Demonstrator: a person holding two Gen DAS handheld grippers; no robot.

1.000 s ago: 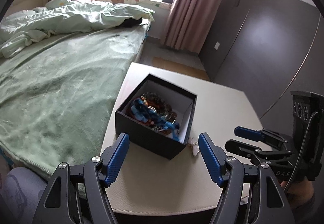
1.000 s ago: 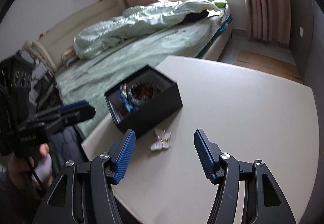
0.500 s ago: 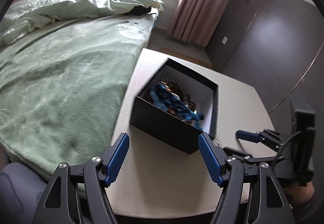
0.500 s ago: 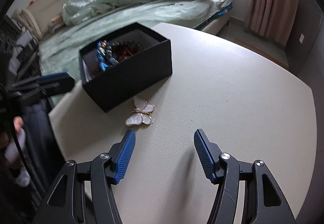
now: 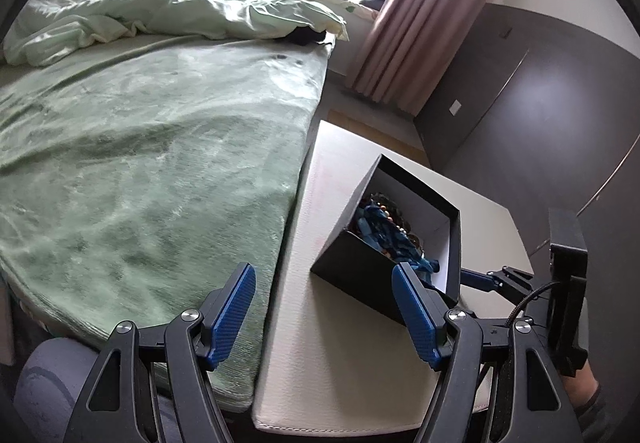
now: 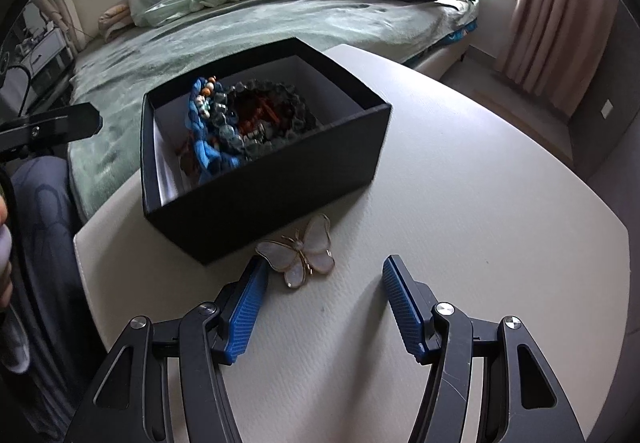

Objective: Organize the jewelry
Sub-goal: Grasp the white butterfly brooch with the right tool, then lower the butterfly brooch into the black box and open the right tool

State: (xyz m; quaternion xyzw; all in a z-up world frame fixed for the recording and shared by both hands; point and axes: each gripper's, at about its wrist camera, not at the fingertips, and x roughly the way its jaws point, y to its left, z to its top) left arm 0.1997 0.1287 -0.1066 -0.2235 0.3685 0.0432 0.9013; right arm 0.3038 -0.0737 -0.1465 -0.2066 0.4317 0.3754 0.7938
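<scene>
Both our grippers hang empty, fingers apart: the right gripper (image 6: 322, 305) just short of the butterfly brooch (image 6: 301, 251) beside the black box (image 6: 256, 179), the left gripper (image 5: 325, 309) near that box.

We had a pale table (image 6: 500, 243) by the bed, with a black box (image 6: 280, 187) and butterfly brooch (image 6: 304, 253) on it.

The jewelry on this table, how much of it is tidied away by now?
Mostly done: beaded bracelets already fill the black box. Nothing is held; the right gripper hangs open just short of the butterfly brooch, which lies on the table and remains to be boxed.
</scene>
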